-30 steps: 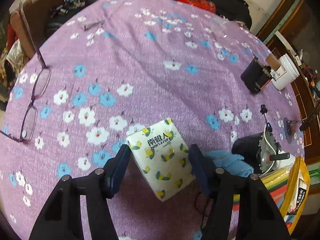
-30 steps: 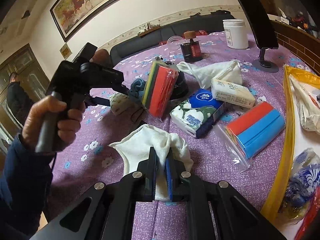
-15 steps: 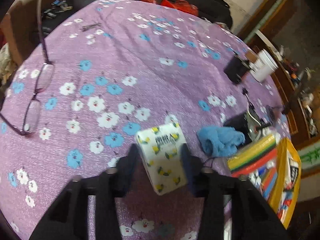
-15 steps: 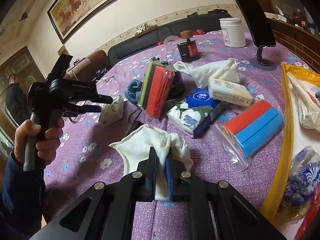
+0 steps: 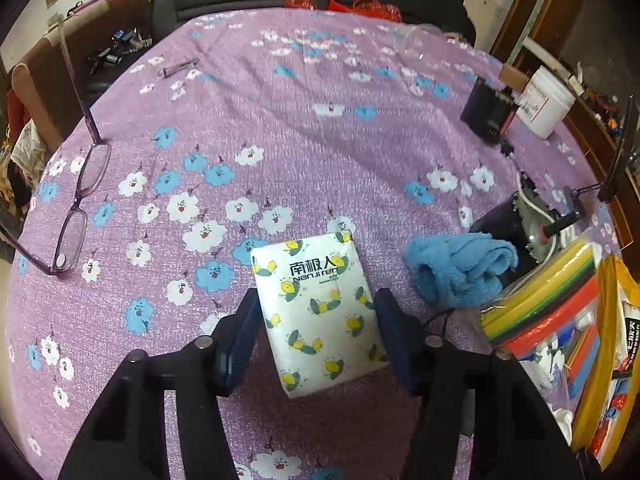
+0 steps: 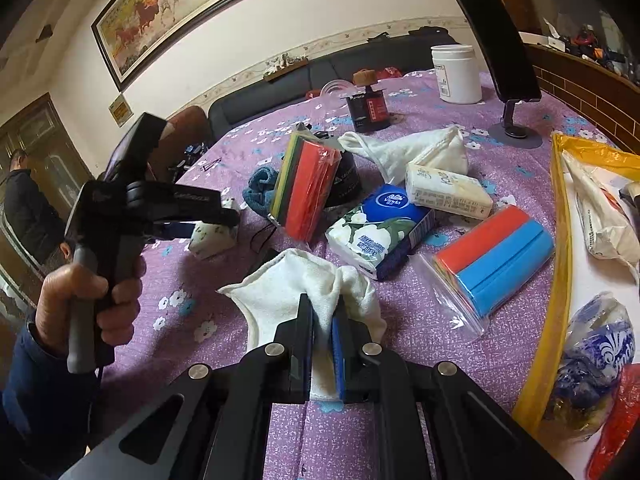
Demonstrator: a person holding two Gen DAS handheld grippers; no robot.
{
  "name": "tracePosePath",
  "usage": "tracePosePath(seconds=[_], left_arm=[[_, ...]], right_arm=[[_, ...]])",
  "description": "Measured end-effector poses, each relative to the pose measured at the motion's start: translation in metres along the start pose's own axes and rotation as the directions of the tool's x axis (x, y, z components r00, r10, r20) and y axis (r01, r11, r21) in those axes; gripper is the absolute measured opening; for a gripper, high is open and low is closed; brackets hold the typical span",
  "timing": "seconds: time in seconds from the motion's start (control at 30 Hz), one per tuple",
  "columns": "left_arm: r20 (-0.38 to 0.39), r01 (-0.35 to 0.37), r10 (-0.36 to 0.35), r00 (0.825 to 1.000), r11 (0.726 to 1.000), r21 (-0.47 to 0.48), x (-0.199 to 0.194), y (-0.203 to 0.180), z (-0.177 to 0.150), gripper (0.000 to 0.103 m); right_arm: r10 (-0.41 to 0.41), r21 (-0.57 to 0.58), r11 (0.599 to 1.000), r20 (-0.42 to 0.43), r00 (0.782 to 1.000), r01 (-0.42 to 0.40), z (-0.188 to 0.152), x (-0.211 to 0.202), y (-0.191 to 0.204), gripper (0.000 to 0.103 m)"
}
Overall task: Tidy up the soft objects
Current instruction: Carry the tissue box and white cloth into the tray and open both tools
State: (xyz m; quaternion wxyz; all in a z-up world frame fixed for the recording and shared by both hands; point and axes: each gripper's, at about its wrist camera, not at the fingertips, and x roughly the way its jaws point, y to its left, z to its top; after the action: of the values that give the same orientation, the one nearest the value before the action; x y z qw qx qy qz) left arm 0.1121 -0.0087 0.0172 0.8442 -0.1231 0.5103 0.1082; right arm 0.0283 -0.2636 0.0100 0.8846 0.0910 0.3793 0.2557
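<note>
Left gripper [image 5: 316, 322] in my hand straddles the lemon-print tissue pack [image 5: 320, 312], jaws spread wide, a clear gap showing between each pad and the pack's long sides. So nothing is gripped there; the pack lies flat on the purple flowered tablecloth [image 5: 280, 140], slightly skewed to my fingers. Over on my other side, the right gripper [image 6: 322, 336] is clamped tight on a fold of the white towel [image 6: 288, 284], cloth bunched up between the pads, the rest of it draped on the table.

Now, the step as I read it: settle this pack neatly, or re-grip it. To do that well I want my jaws squared to its long edges first, because at this angle one pad would hit a corner and spin it. A soft pack dents, so I judge a gentle squeeze at mid-length is best, low on the sides, not on the top film.

Just right of the pack sits the crumpled blue cloth [image 5: 460, 268], near but not touching, and beyond it the bagged stack of coloured sponges [image 5: 544, 304]. I need to keep my right finger from snagging that cloth. Off to the far left lie purple-framed glasses [image 5: 76, 208], well apart. From the right view, the Vinda tissue pack [image 6: 380, 232] and the red-and-blue sponges in a bag [image 6: 496, 256] wait their turn.
</note>
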Motion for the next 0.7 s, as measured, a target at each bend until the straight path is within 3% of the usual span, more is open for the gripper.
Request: tracePosePath(seconds=[0.3,0.7], left_arm=[[0.054,0.128,-0.131,0.990,0.990,0.060,-0.049,-0.005,-0.040,0.054],[0.090,0.203,-0.231,0.969,0.948,0.244,-0.090,-0.067,-0.079,0.054]], right_arm=[[-0.030,0.002,1.000,0.028,0.999,0.030,0.000,-0.007,0.001,0.010],[-0.068,0.036,0.997,0.105,0.992,0.064,0.001,-0.048,-0.005,0.010]])
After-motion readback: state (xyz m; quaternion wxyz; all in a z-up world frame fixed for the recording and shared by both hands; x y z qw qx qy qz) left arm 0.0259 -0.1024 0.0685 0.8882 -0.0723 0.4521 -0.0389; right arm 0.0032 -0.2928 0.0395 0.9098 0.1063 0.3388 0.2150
